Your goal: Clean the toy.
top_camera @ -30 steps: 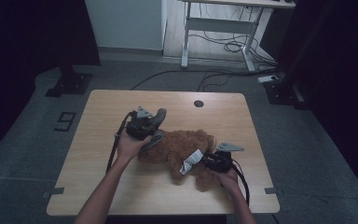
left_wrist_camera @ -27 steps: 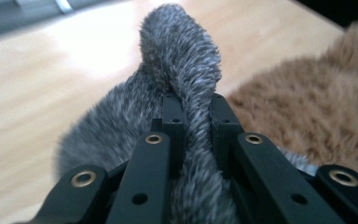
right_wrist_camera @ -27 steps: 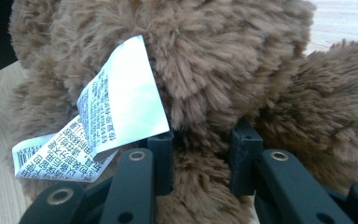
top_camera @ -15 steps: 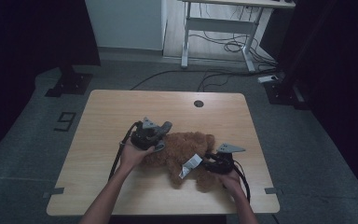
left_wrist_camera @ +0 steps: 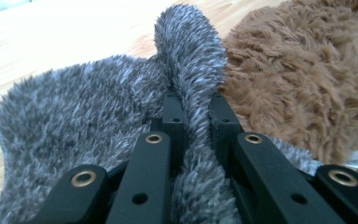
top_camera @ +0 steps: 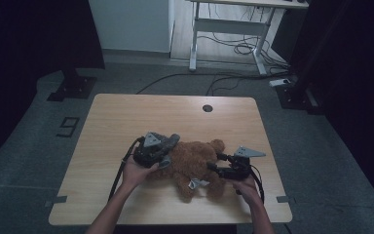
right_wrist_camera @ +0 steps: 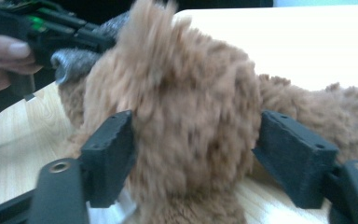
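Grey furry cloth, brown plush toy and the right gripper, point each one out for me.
grey furry cloth (left_wrist_camera: 74, 121), left gripper view, on its flat spread part.
brown plush toy (top_camera: 192, 161), high view, on its body.
right gripper (right_wrist_camera: 196, 154), right gripper view, midway between its fingertips.

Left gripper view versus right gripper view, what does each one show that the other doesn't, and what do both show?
The left gripper view alone shows the left gripper pinching a ridge of the shaggy grey fabric.

The right gripper view alone shows the right gripper, jaws just opened wide around a fuzzy limb, and a hand farther off.

Both show the brown plush toy, the grey fabric and the light wooden table.
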Demonstrator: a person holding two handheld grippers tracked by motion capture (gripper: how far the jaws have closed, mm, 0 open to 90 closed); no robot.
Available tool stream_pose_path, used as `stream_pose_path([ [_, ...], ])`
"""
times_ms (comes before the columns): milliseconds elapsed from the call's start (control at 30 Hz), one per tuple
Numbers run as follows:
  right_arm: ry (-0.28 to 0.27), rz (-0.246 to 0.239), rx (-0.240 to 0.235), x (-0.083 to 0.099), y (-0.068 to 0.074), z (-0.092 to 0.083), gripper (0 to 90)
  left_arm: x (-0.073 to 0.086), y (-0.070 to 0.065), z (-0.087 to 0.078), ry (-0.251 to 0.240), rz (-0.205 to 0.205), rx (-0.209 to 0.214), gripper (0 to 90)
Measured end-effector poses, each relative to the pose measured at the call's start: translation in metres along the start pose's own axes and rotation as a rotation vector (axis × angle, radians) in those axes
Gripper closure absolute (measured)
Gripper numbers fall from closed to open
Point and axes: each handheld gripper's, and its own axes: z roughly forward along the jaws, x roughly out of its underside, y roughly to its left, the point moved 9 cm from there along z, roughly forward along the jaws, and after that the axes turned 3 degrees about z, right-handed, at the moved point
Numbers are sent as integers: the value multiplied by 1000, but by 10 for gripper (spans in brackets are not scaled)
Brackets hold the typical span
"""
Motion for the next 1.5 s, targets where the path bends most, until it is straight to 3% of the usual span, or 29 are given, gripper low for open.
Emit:
stream_pose_path([
  [133,40,5,4,5,2,12,183,6,-6,-4,-2,19,-9,801],
  [233,73,18,-9,11,3,18,193,10,-7,-6,-8,17,-8,801],
  [267,88,22,-33,16,6,23,301,12,-6,-8,-23,9,-9,800],
  [400,92,-5,-32,20,10,28,487,13,-4,-9,-46,4,-18,800],
  [500,76,-14,-13,18,9,29,549,12,-2,-8,-51,13,-25,798],
  [533,51,-31,19,16,7,32,580,7,2,-7,-54,17,-31,797],
  [667,13,-70,99,7,-1,38,598,-12,15,-2,-50,-16,-23,796],
  [700,9,-75,119,6,-4,38,598,-12,15,-2,-50,-16,-23,796],
  [767,-6,-66,147,4,-10,39,599,-31,14,2,-50,-15,-20,797],
  [800,-6,-66,147,4,-10,39,599,-31,14,2,-50,-15,-20,797],
  [833,-17,-42,152,3,-17,38,599,-39,9,3,-59,-21,2,797],
  [867,-22,-36,150,3,-19,37,599,-53,-7,5,-82,-23,50,797],
  [967,-28,-24,141,4,-20,35,595,-67,-41,16,-86,14,118,796],
  [1033,-27,-25,137,5,-19,35,592,-73,-63,29,-68,30,160,795],
  [1133,-29,-29,128,6,-17,34,587,-80,-86,53,-21,48,182,791],
  [1233,-23,-29,125,8,-17,33,584,-83,-93,71,12,33,171,791],
  [1300,-17,-28,130,10,-18,33,584,-79,-92,78,21,44,155,793],
  [1500,-16,-27,120,12,-20,33,586,-69,-82,72,-4,40,138,803],
])
